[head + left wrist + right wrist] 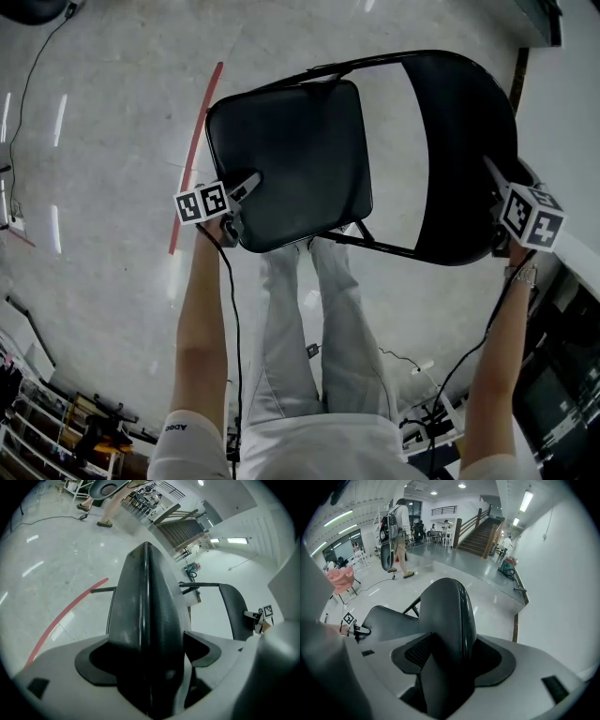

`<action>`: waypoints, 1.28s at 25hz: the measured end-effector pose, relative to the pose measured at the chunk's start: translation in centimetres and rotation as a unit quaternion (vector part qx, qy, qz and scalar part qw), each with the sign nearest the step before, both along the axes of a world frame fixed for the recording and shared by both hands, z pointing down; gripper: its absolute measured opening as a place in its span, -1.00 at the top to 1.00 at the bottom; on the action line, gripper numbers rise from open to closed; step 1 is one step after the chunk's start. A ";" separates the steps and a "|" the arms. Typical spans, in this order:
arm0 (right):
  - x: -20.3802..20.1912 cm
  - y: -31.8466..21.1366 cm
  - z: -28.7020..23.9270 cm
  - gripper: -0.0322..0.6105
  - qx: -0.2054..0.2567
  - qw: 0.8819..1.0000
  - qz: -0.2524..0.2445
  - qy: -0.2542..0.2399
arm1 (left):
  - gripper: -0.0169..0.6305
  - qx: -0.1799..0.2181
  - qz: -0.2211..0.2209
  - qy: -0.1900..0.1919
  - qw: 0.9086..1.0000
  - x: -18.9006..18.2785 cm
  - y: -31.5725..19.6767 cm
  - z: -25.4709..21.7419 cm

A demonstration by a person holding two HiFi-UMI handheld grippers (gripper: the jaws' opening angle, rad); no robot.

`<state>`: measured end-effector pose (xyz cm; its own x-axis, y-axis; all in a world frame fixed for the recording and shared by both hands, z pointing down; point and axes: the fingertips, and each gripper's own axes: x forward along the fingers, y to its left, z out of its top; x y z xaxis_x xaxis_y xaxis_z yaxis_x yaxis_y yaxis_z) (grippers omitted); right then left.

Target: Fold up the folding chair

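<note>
- A red stripe point(195, 155) on the grey floor point(103, 141) runs at 9 o'clock of the folding chair point(375, 150).
- The left tongs point(246, 187) are clamped on the seat point(291, 159) at its 8 o'clock corner.
- The chair is unfolded, at 12 o'clock of the person's legs point(319, 319).
- The right tongs point(494, 178) pinch the backrest point(464, 141) at its 4 o'clock edge.

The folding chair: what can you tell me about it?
A black folding chair, open, seen from above over a pale glossy floor. Padded-looking seat, curved backrest, thin dark metal frame. The left tongs clamp the seat's near corner; the right tongs clamp the backrest's edge.
</note>
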<state>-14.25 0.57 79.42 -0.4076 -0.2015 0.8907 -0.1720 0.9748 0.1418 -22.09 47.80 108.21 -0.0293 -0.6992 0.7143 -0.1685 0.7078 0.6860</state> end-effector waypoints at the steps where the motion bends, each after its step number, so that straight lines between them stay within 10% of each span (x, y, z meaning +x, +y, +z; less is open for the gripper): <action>1: 0.0 -0.5 0.4 0.11 -0.005 1.000 0.000 -0.002 | -0.46 -0.006 0.001 0.001 1.000 -0.1 -0.1 -0.2; 17: 3.7 -13.8 2.7 0.11 -0.083 0.996 0.028 -0.015 | -0.45 -0.102 0.007 -0.028 0.994 2.5 -10.2 -6.3; 32: 6.6 -19.0 -3.1 0.11 -0.049 0.998 0.035 -0.014 | -0.14 -0.119 0.015 -0.053 0.991 5.8 -20.3 -14.2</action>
<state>-7.65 -18.39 76.35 -0.4200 -0.1422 0.8963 -0.2434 0.9691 0.0397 -16.34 27.47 94.06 -0.0945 -0.5121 0.8537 -0.2534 0.8417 0.4768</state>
